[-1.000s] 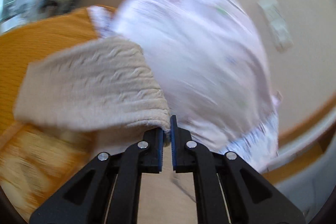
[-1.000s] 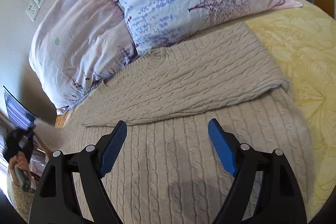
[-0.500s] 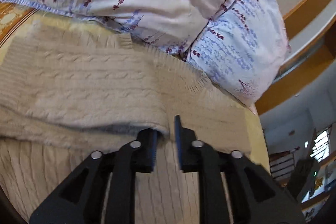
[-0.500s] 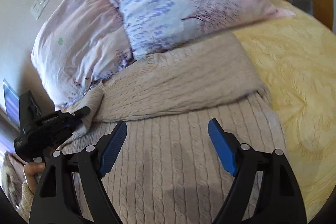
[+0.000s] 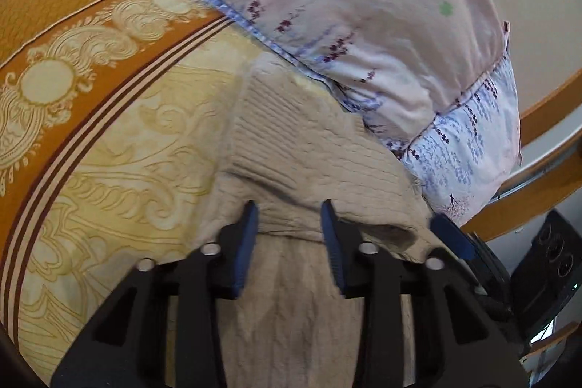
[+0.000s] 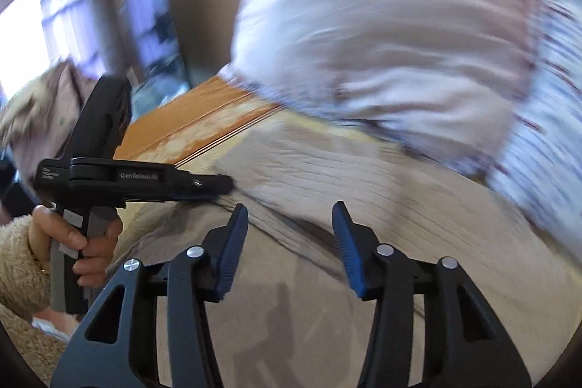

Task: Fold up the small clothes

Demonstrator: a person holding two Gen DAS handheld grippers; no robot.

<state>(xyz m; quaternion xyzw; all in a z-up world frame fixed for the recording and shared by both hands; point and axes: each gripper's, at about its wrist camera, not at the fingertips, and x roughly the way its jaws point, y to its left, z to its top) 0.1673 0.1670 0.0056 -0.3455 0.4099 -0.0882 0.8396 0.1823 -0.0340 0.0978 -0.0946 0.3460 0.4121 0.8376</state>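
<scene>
A beige cable-knit sweater lies on the bed, its sleeve folded across the body. My left gripper is open, jaws on either side of the folded sleeve's edge, holding nothing. In the right wrist view the sweater is blurred by motion. My right gripper is open and empty just above it. The left gripper also shows there, reaching in from the left over the sweater's edge. One blue pad of the right gripper shows in the left wrist view.
Two floral pillows lie against the wall behind the sweater. A yellow and orange bedspread covers the bed to the left. A wooden bed frame runs at the right. A dark screen stands by the wall.
My left gripper has carried the sleeve across the sweater, laid it down and opened. My right gripper has swung left toward the left gripper, staying open.
</scene>
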